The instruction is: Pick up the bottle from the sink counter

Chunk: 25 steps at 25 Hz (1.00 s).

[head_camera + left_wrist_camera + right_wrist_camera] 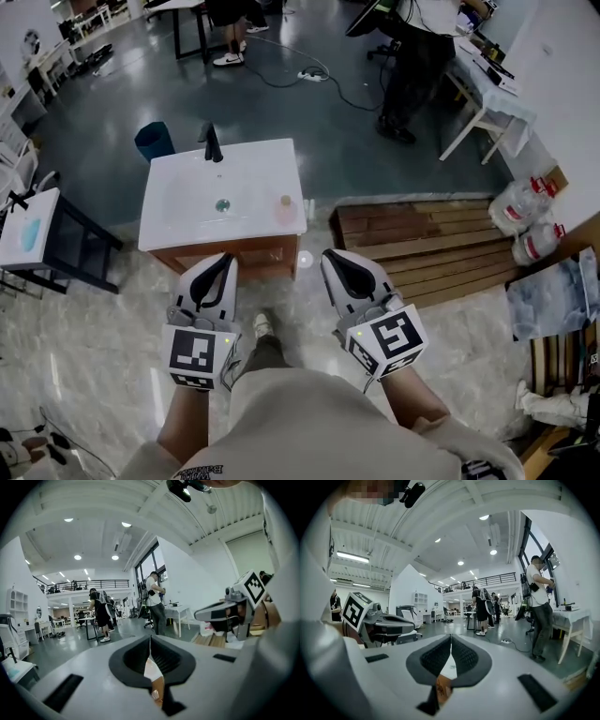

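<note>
You are holding the left gripper [223, 261] and right gripper [332, 258] near you, both pressed together and empty, while the bottle [285, 207] is standing farther off, between them, on the counter's [255, 169] right near corner.

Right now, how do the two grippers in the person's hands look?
Both the left gripper and the right gripper have light grey shells tapering to pointed jaws lined with black pads. Each carries a cube with black-and-white square markers at the back. The person wears beige clothing.
</note>
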{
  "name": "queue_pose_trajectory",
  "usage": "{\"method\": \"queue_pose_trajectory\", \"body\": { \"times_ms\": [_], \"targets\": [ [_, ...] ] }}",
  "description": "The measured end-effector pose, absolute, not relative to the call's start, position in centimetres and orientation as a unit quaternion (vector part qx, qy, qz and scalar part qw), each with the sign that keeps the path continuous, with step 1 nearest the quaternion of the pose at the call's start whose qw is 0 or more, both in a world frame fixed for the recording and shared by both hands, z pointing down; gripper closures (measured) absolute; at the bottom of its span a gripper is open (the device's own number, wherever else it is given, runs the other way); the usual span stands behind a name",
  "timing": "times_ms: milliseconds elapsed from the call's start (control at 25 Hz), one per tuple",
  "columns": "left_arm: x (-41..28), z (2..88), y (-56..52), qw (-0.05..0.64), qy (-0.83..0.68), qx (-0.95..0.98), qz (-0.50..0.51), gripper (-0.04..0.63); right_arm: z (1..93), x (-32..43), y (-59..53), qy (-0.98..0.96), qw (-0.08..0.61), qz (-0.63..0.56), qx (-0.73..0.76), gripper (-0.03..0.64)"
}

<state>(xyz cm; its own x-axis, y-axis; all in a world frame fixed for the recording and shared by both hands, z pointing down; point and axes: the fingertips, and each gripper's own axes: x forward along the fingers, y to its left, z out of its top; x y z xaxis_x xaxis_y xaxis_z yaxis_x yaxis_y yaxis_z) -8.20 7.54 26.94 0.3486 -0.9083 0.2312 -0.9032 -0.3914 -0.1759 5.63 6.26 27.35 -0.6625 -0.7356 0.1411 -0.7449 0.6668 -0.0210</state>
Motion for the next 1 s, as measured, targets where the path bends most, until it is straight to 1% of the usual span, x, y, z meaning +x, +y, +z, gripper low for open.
{"method": "queue_pose_trajectory", "body": {
  "times_ms": [480,720,1000],
  "targets": [
    [-15.8,27.2,-8.0,0.003,0.512,-0.844,-0.162,0.584,27.8,-2.4,-9.0,-0.895,0.072,0.049,0.438,0.620],
    [-17.5,27.5,-13.6,0.004,0.494,-0.854,-0.164,0.584,28.3,-4.8,-14.3,-0.893,0.099,0.043,0.437,0.620],
    [-17.4,27.0,-16.8,0.007,0.480,-0.864,-0.153,0.584,28.5,-4.9,-17.5,-0.886,0.086,0.040,0.453,0.620]
  ]
}}
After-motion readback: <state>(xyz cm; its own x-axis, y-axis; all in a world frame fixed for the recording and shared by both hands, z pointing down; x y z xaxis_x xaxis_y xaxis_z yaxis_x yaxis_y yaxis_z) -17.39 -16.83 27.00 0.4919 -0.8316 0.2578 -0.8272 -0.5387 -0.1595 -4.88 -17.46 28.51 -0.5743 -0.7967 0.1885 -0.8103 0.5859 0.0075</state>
